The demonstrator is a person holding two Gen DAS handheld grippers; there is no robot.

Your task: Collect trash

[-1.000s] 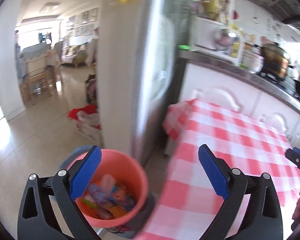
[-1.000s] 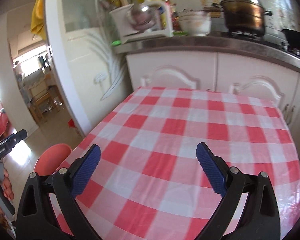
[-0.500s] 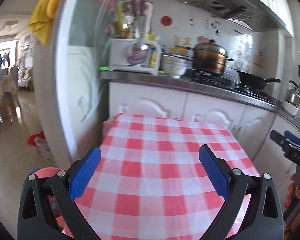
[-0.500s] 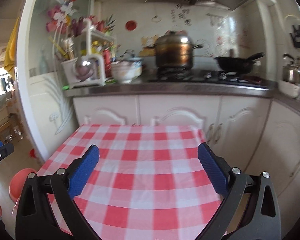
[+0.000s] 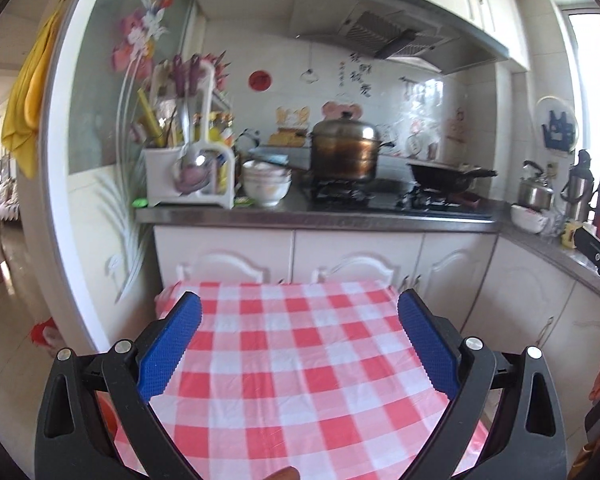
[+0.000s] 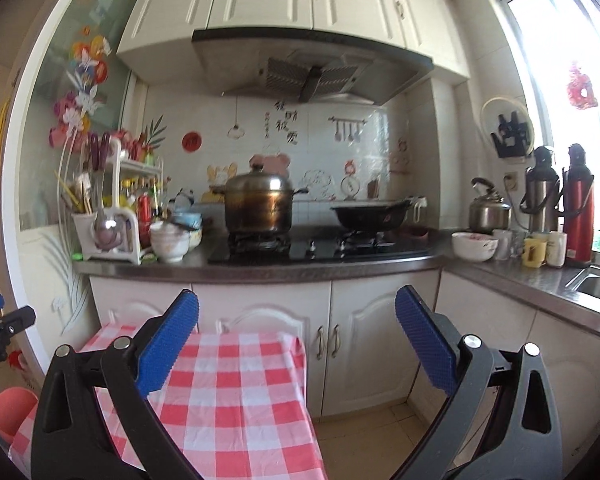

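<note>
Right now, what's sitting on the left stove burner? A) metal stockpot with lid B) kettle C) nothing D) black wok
A: a lidded metal stockpot sits on the left burner of the stove; the black wok is on the right burner and the kettle stands off the stove on the counter further right.

The round salmon-pink plastic bin (image 6: 10, 410) shows only as a slice left of the right tool's left finger, its contents out of sight. The red-and-white checked cloth (image 5: 300, 360) runs off the lower edge beneath the left tool. Wall lettering beyond is unreadable.
</note>
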